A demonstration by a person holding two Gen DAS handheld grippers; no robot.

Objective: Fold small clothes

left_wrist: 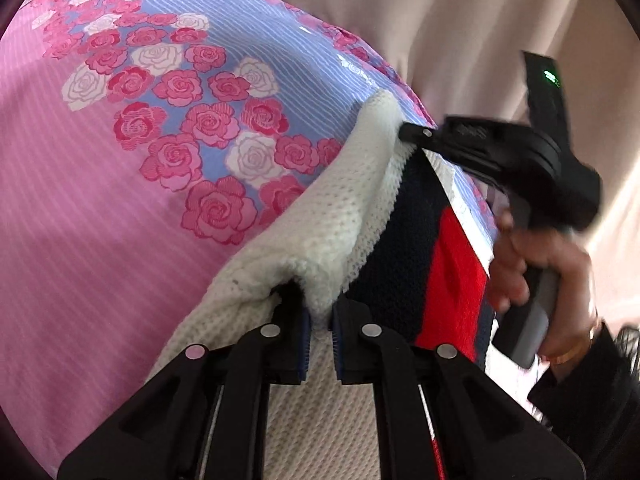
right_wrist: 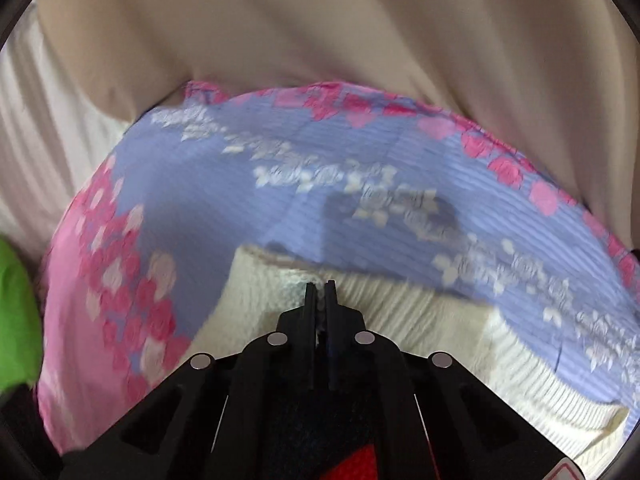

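Observation:
A small knit sweater, white with navy and red bands, lies on a pink and lavender rose-print bedsheet. My left gripper is shut on a pinched fold of its white edge. My right gripper shows in the left wrist view at the sweater's far white edge, held by a hand. In the right wrist view my right gripper is shut on the white knit, with the navy and red part under the jaws.
Beige curtain fabric hangs behind the bed. A green object sits at the left edge of the right wrist view. The sheet spreads beyond the sweater.

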